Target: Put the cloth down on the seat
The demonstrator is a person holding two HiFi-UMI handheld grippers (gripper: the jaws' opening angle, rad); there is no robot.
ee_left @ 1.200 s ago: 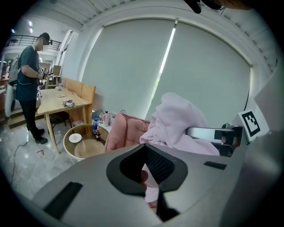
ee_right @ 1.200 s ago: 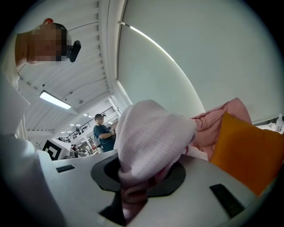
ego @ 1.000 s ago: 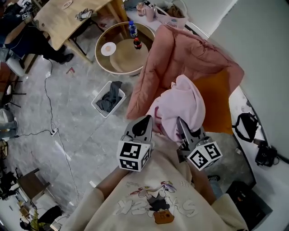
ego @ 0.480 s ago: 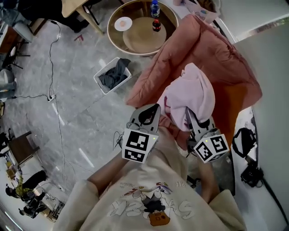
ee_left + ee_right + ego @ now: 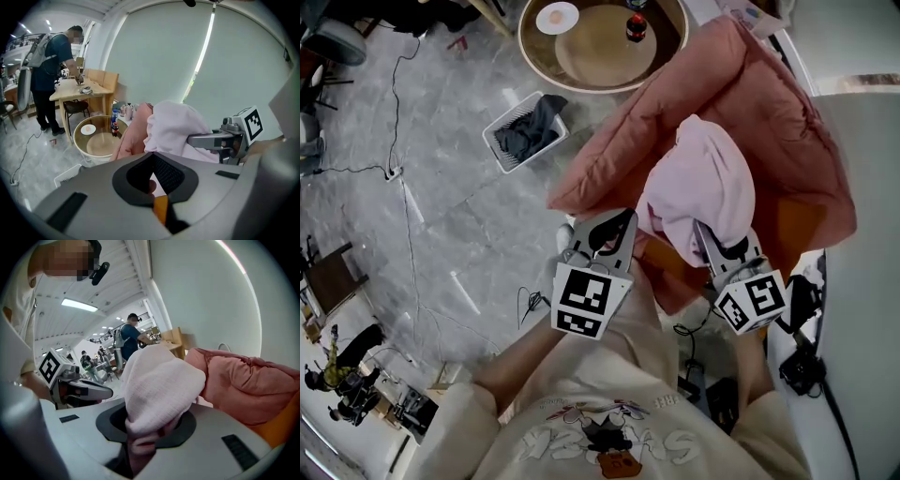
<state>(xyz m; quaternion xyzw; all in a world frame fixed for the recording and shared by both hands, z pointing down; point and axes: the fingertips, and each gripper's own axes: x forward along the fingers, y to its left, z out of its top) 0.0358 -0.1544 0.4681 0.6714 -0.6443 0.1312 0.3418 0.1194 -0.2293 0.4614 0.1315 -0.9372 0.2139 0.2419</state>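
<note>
The right gripper point(image 5: 145, 437) had its jaws closed on the cloth point(image 5: 708, 178), a pale pink knit. In the right gripper view a bunched fold ran down into the dark opening between the jaws and was pinched there, and the rest of the cloth swelled up and out above them. From the head view the cloth hung in a rounded heap over the seat point(image 5: 609, 159). Its lower edge led down to the right gripper's tips. The seat was a chair draped in puffy salmon padding, with an orange patch showing at the person's right. Whether the cloth's underside touched the padding could not be told.

The left gripper point(image 5: 619, 225) was just beside the cloth's near edge, over the front corner of the seat. Its jaws were drawn together. In the left gripper view nothing was gripped between them, and only a sliver of pink and orange showed through the opening at their base. The cloth rose beyond its tips, with the right gripper reaching in from the right.

On the grey floor beyond the seat stood a round table point(image 5: 600, 47) with a bottle point(image 5: 636, 26) on it. A white basket point(image 5: 502, 150) of dark clothes was near the table. Far off in the left gripper view, a person point(image 5: 51, 61) stood at a wooden table point(image 5: 77, 91).
</note>
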